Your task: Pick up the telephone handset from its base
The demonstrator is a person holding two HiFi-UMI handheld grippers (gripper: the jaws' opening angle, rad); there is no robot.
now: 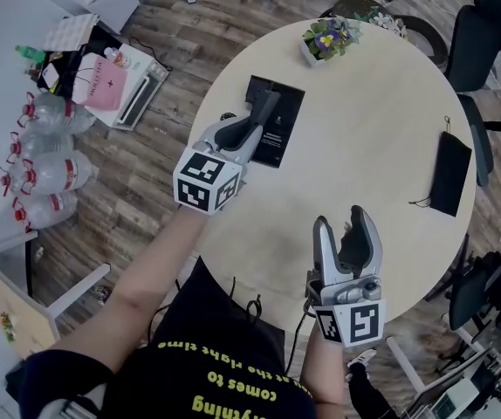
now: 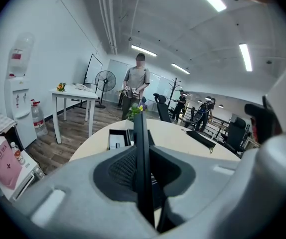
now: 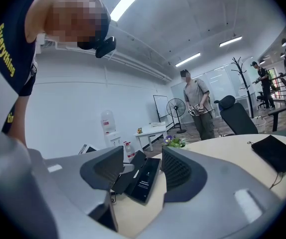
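Note:
A flat black telephone base (image 1: 278, 127) lies on the round pale table (image 1: 373, 120), on its left half. The slim black handset (image 1: 264, 110) is tilted up above the base's near left edge, and my left gripper (image 1: 252, 131) is shut on its lower end. In the left gripper view the handset (image 2: 141, 143) stands edge-on between the grey pads, with the base (image 2: 117, 138) on the table beyond. My right gripper (image 1: 343, 222) hangs open at the table's near edge with nothing between its fingers. In the right gripper view the base (image 3: 145, 179) shows through that gap.
A small flower pot (image 1: 326, 40) stands at the table's far edge, and a black pouch (image 1: 449, 173) lies at the right. Office chairs (image 1: 477, 51) ring the right side. Water bottles (image 1: 45, 164) and boxes sit on the floor at left. A person (image 2: 135, 91) stands further off.

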